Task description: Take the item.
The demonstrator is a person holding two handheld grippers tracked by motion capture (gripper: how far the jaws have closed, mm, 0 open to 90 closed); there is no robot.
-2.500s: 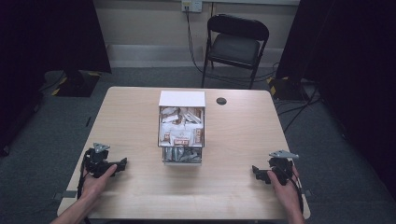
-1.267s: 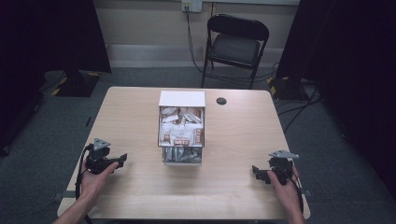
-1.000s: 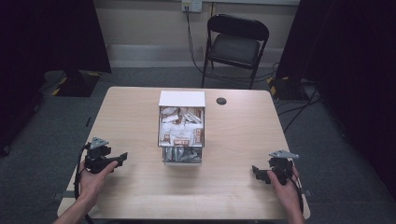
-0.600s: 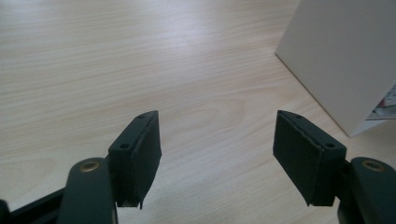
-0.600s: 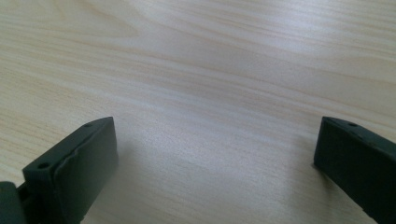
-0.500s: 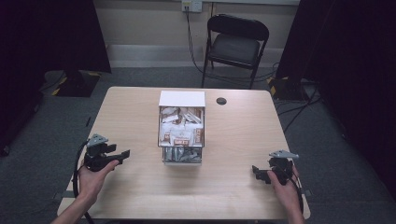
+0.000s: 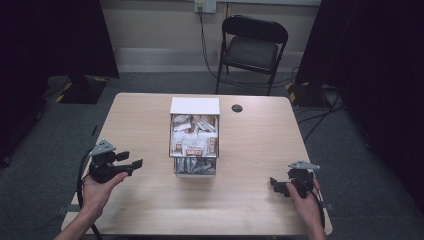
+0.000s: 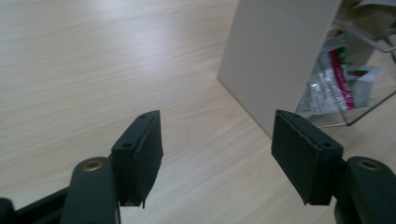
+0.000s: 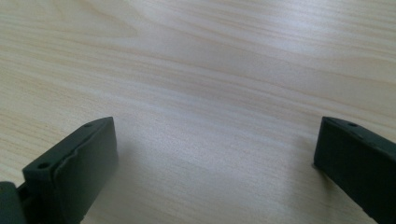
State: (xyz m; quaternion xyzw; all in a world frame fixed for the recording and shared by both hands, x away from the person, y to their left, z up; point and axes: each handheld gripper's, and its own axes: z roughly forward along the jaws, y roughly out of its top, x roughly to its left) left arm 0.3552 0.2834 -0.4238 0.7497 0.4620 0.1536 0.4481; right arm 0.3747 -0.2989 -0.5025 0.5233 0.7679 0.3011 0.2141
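Note:
A white-sided box point(image 7: 194, 106) with a wire basket front point(image 7: 195, 167) stands mid-table, stuffed with snack packets point(image 7: 193, 142). My left gripper point(image 7: 133, 165) is held in a hand left of the box, jaws open and pointing at it with nothing between them. In the left gripper view, the open left gripper point(image 8: 217, 135) faces the box's white side wall point(image 8: 275, 56), with packets point(image 8: 336, 79) showing behind the wire. My right gripper point(image 7: 276, 184) rests low at the table's front right, open. The right gripper view shows the right gripper point(image 9: 215, 144) over bare wood.
The light wooden table point(image 7: 260, 150) has a small black round disc point(image 7: 237, 108) behind and right of the box. A black folding chair point(image 7: 252, 50) stands beyond the far edge. Cables trail on the grey floor at right.
My left gripper has risen off the table and swung its jaws toward the box. The right gripper has stayed where it was.

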